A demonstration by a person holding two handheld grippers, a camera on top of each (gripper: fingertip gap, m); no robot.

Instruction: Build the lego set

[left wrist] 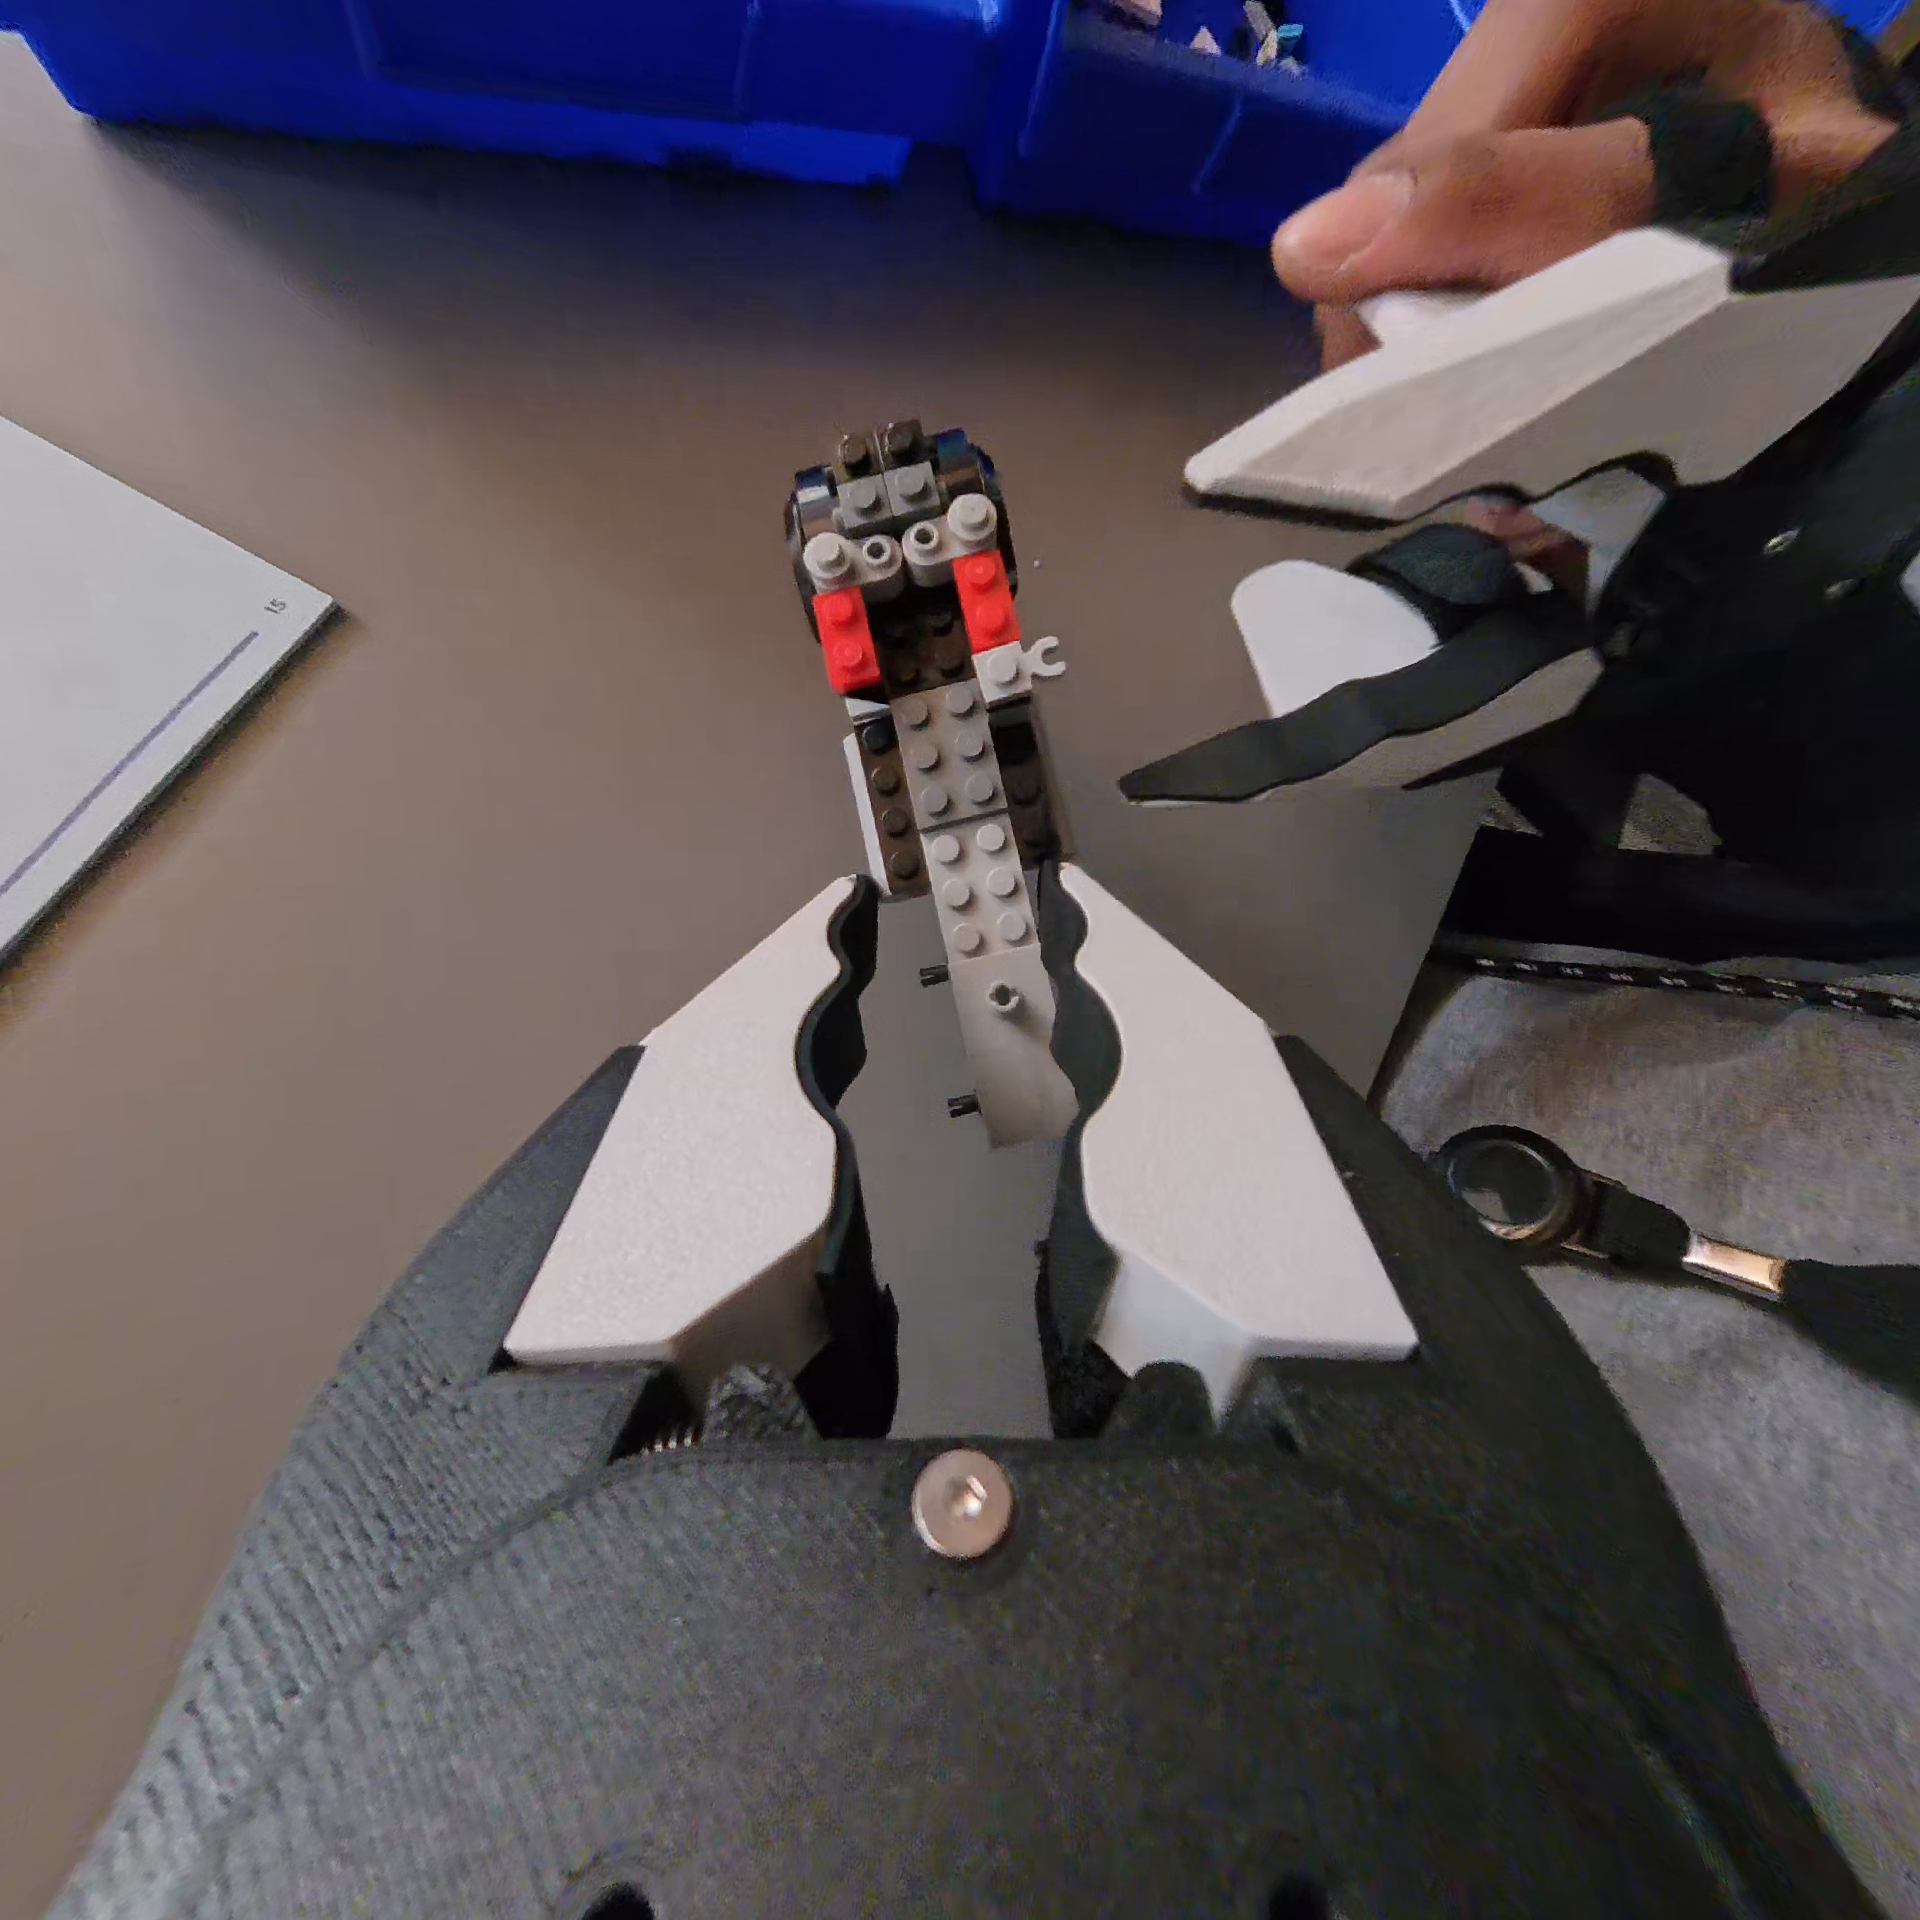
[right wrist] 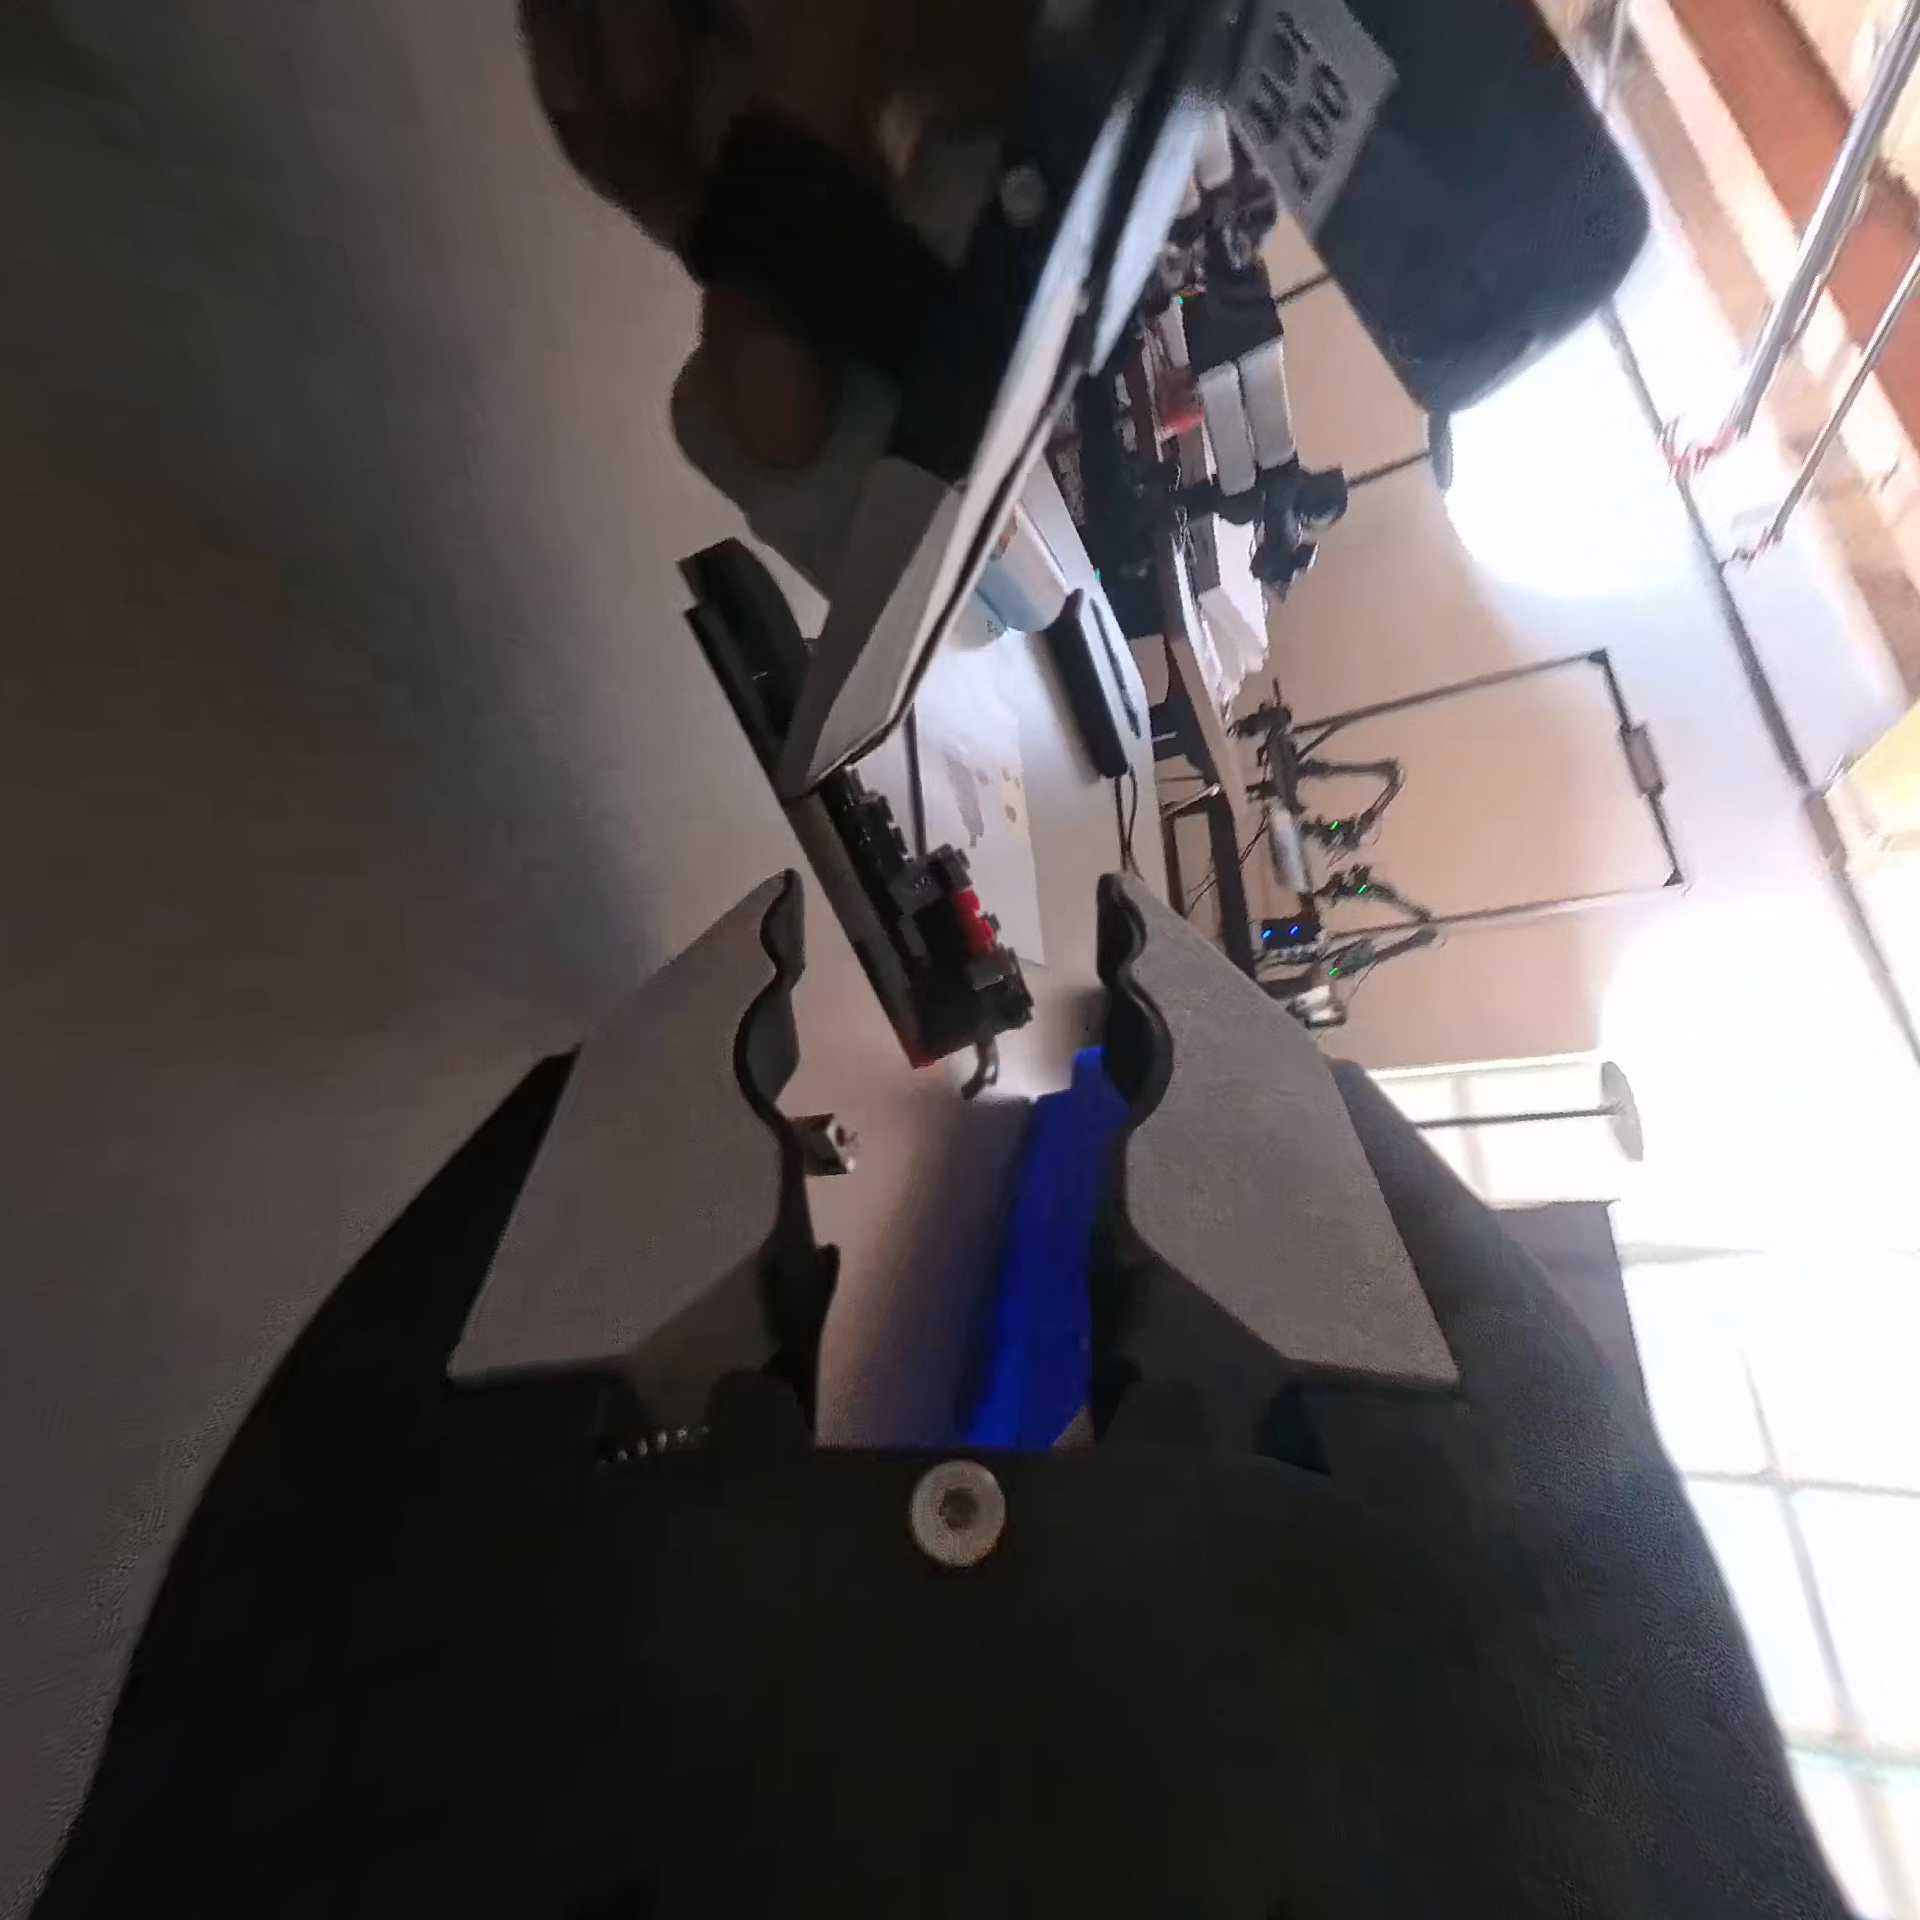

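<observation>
A partly built lego model [left wrist: 940, 665] of grey, black and red bricks juts forward from my left gripper [left wrist: 961, 894], which is shut on its grey rear end and holds it above the brown table [left wrist: 468, 436]. My right gripper [left wrist: 1158, 634] is open and sits just right of the model, tips pointing at it, not touching. In the right wrist view, the right gripper [right wrist: 951, 904] is wide open with the model [right wrist: 935, 935] just beyond its tips. A small grey piece [right wrist: 828, 1143] shows by the inner pad of one finger; I cannot tell whether it touches.
A blue parts bin [left wrist: 727, 83] stands at the table's far edge and also shows in the right wrist view [right wrist: 1039, 1247]. An instruction booklet [left wrist: 104, 644] lies at the left. A hand [left wrist: 1558, 135] holds the right gripper. A lanyard clip [left wrist: 1558, 1216] lies on grey cloth at the right.
</observation>
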